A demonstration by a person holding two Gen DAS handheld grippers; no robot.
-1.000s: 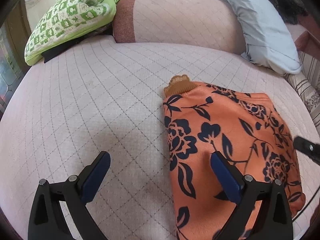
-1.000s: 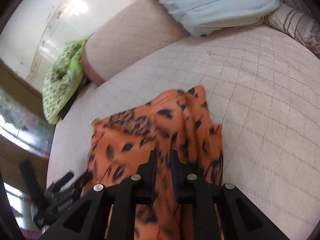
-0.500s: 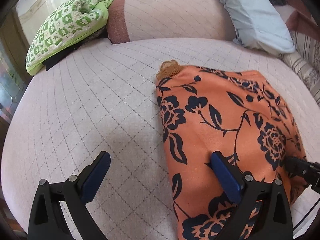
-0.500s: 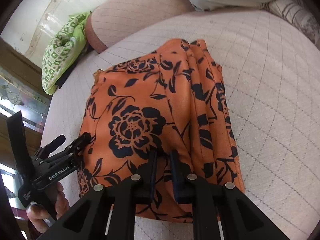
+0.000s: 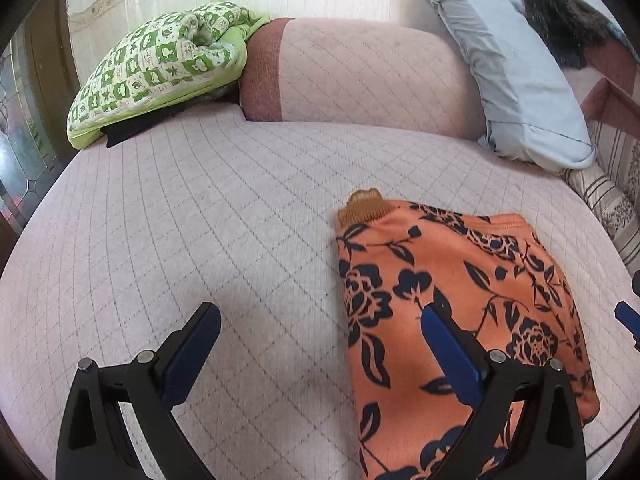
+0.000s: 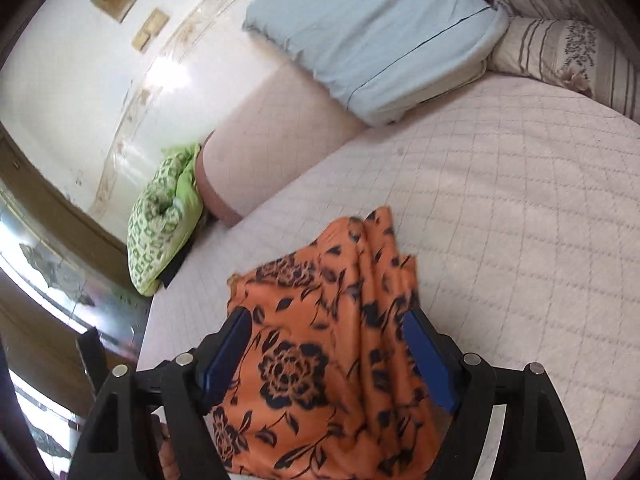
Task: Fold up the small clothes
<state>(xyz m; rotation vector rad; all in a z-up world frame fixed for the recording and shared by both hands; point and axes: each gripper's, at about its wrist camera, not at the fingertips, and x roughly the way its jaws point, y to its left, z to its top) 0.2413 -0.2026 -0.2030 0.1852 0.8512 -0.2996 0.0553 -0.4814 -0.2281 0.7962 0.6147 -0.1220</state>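
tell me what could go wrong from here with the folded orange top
1. The right claw has just been opening over the orange floral garment, its pads off the cloth. The bunched pleats along that edge look loose and might spring apart.
2. The left claw is open with one finger above the garment; a sideways move could drag the fold askew.
3. The brown ribbed cuff pokes out past the fold, so the bundle may end up untidy.
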